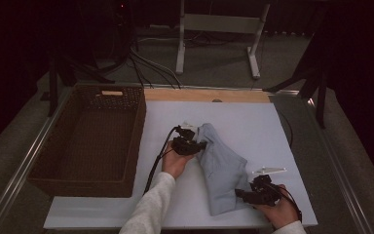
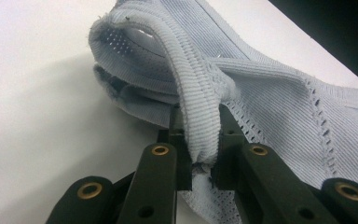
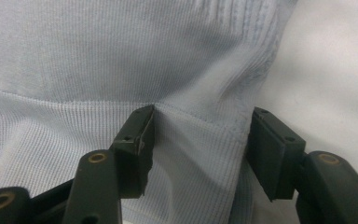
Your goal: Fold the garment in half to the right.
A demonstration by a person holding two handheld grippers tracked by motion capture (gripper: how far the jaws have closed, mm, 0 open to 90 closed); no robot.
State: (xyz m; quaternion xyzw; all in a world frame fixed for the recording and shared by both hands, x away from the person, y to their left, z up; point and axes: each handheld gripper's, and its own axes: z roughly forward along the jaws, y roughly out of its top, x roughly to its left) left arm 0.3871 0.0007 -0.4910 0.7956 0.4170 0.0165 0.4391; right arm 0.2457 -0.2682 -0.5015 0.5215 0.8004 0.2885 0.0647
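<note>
A light blue knitted garment (image 1: 224, 170) lies folded on the white table (image 1: 253, 122), running from the middle toward the front right. My left gripper (image 1: 200, 145) is at its far end, shut on a ribbed band (image 2: 198, 107) of the garment (image 2: 279, 93), which bunches up between the jaws. My right gripper (image 1: 238, 194) is at the near end, pointing left. Its jaws stand apart over the hem (image 3: 200, 140) of the garment (image 3: 121, 56). One fingertip (image 3: 137, 133) dents the cloth, while the other stays off its edge.
A dark brown wicker basket (image 1: 139, 131) stands empty on the table's left side, close to the left hand. A wooden strip (image 1: 204, 95) runs along the table's back edge. Cables and a white stand's legs (image 1: 180, 53) are on the floor behind.
</note>
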